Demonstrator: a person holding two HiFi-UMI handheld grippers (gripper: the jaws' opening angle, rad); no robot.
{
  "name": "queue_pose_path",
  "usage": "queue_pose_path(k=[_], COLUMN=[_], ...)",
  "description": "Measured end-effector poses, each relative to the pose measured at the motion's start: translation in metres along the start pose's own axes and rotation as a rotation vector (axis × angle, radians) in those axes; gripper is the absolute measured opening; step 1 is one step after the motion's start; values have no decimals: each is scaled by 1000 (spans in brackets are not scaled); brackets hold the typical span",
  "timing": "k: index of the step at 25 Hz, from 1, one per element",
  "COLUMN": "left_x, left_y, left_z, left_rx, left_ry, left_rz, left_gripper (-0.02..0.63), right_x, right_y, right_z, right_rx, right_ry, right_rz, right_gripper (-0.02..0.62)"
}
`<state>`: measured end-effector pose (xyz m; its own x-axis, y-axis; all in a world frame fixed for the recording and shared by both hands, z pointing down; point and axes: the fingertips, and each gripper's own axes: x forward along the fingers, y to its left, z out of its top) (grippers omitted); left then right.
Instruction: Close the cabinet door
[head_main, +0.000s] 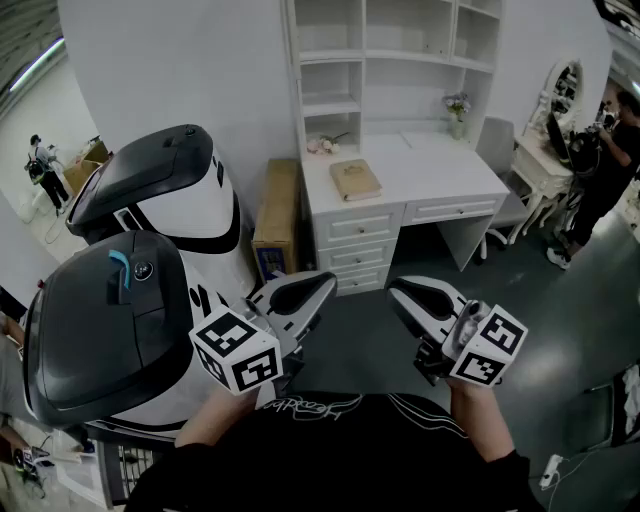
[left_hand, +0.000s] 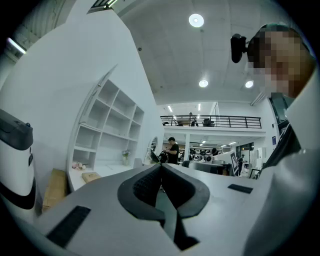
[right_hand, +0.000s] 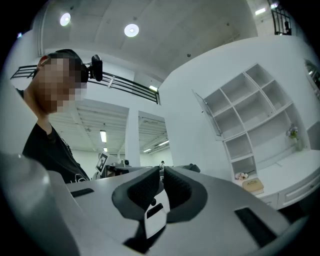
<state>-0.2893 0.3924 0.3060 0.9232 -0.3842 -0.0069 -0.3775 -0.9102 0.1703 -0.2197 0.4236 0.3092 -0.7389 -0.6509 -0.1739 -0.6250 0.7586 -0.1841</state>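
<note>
My left gripper (left_hand: 160, 167) and right gripper (right_hand: 162, 171) are both pinched closed and empty, well back from the shelf unit (head_main: 362, 60), and the cabinet door (right_hand: 209, 116) hangs ajar and upright at its top-left corner, ahead and high above both, neither clearly nearer.

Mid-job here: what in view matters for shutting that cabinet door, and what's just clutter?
Job:
- open cabinet door
- shelf unit
- left hand-held gripper, shut, empty
- right hand-held gripper, shut, empty

Lying about:
- book
- cardboard box
- flower vase
</note>
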Motion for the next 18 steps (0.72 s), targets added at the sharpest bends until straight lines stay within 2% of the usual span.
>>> queue_pose_path(k=[9,18], left_x=[20,51], left_y=[1,52], left_z=[-6,-13], left_rx=[7,-53], left_ry=[4,22], left_rz=[-11,9], left_gripper=[21,21], right_x=[-12,5], right_y=[-19,-74], right_z=[0,-11], right_rx=[-12,26], right_ry=[6,29], right_rz=[-22,-62], right_gripper=[58,58])
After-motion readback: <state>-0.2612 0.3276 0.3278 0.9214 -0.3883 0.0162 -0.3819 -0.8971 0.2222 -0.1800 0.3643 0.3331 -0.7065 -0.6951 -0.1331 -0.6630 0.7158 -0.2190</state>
